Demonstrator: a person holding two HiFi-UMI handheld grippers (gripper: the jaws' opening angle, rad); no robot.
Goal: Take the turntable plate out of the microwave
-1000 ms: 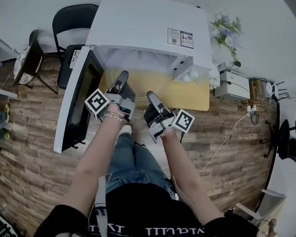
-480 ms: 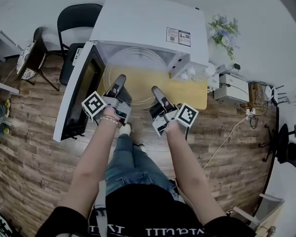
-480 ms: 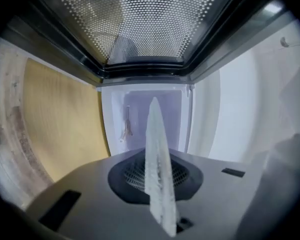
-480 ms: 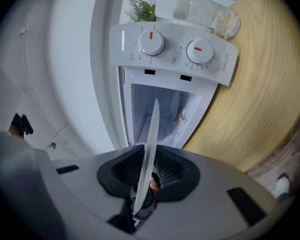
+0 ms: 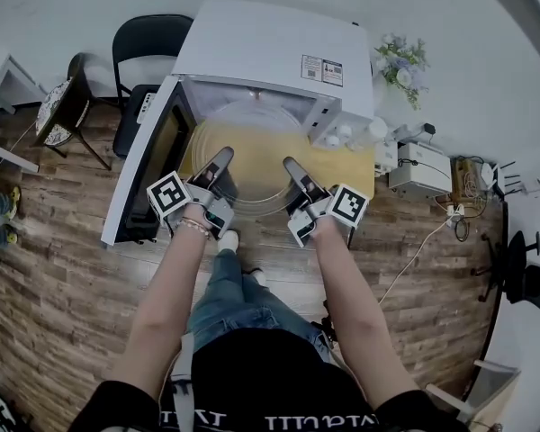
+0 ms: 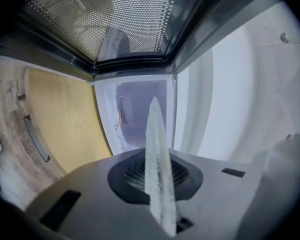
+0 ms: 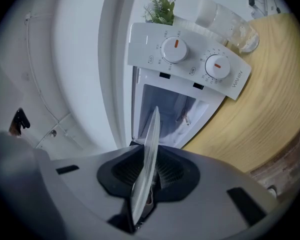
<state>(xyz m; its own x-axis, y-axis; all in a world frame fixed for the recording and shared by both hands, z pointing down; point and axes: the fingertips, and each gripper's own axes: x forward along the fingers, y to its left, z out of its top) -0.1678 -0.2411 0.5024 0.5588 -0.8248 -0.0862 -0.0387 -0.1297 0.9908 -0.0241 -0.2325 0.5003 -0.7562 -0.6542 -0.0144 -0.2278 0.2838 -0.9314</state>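
The clear glass turntable plate (image 5: 252, 151) hangs level in front of the white microwave (image 5: 270, 48), its far rim still at the cavity mouth. My left gripper (image 5: 223, 158) is shut on the plate's near-left rim. My right gripper (image 5: 292, 166) is shut on its near-right rim. In the left gripper view the plate (image 6: 157, 169) shows edge-on between the jaws of the left gripper (image 6: 160, 194), with the open cavity (image 6: 140, 109) behind. The right gripper view has the plate's edge (image 7: 147, 154) clamped in the right gripper (image 7: 145, 189).
The microwave door (image 5: 148, 165) swings open to the left. The control panel (image 7: 190, 59) with two dials is on the right. The microwave stands on a yellow wooden table (image 5: 360, 174). A clear glass (image 7: 230, 26), a plant (image 5: 405, 61) and a black chair (image 5: 144, 39) stand around it.
Both grippers have drawn back toward me and spread slightly, bringing the plate out of the cavity and over the table. Both grips have held.
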